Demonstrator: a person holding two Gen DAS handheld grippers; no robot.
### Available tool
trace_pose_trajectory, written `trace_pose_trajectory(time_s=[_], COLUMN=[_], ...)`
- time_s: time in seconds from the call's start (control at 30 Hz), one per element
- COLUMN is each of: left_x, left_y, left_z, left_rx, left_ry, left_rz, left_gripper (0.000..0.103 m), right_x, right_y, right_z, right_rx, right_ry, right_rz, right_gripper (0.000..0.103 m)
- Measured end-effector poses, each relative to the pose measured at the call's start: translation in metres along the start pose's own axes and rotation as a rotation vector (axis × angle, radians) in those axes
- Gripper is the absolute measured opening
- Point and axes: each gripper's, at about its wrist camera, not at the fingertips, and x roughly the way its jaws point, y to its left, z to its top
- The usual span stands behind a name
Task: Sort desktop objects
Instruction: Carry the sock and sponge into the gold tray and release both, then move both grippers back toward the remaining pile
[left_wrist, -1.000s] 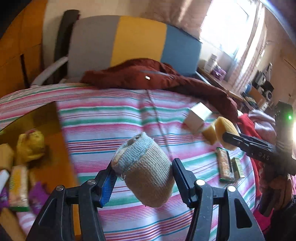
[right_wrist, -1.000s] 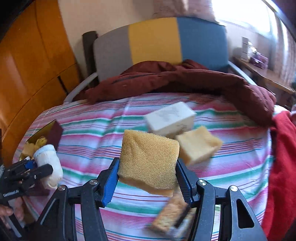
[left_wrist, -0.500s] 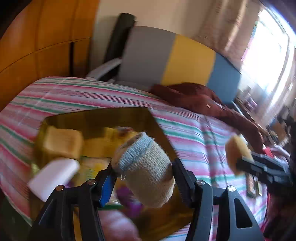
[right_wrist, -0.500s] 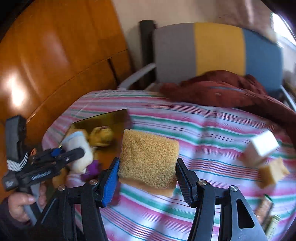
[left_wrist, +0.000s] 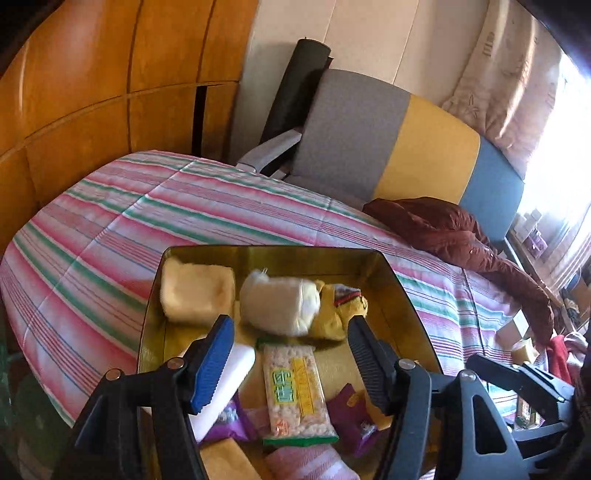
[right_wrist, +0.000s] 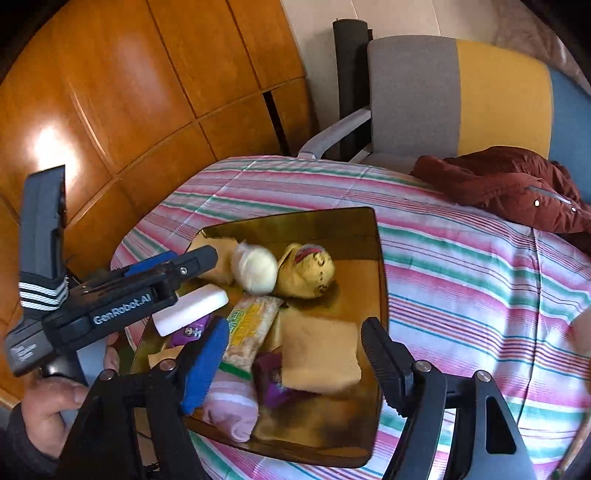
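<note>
Since a second ago I've swung both grippers leftward over the gold tray and let go: the rolled sock now lies at its far side, the yellow sponge at its near right, gathered with the snack packets for sorting. My left gripper and right gripper hover above, fingers opening with nothing between them, touching nothing

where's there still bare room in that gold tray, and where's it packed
Free: the tray's far right side, between the yellow bag and the right rim, beyond the sponge. Also bare striped cloth right of the tray. Crowded: the left and near parts, with white block, snack bar, pink roll.
</note>
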Motion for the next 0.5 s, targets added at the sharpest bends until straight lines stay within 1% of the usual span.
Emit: trace_pose_trajectory(time_s=[0.17, 0.27, 0.5], left_x=[-0.009, -0.018, -0.038], left_y=[-0.001, -0.005, -0.023], left_z=[-0.013, -0.02, -0.032], left_rx=[0.006, 0.032, 0.109], left_ry=[-0.007, -0.019, -0.043], left_rz=[0.004, 0.005, -0.007], left_gripper=[0.065, 0.065, 0.066], right_x=[-0.001, -0.008, -0.027], right_y=[0.002, 0.002, -0.001], right_z=[-0.013, -0.02, -0.039], right_rx=[-0.001, 0.007, 0.014], right_ry=[0.013, 0.005, -0.022], right_rz=[-0.023, -0.033, -0.082], right_gripper=[0.079, 0.083, 0.087])
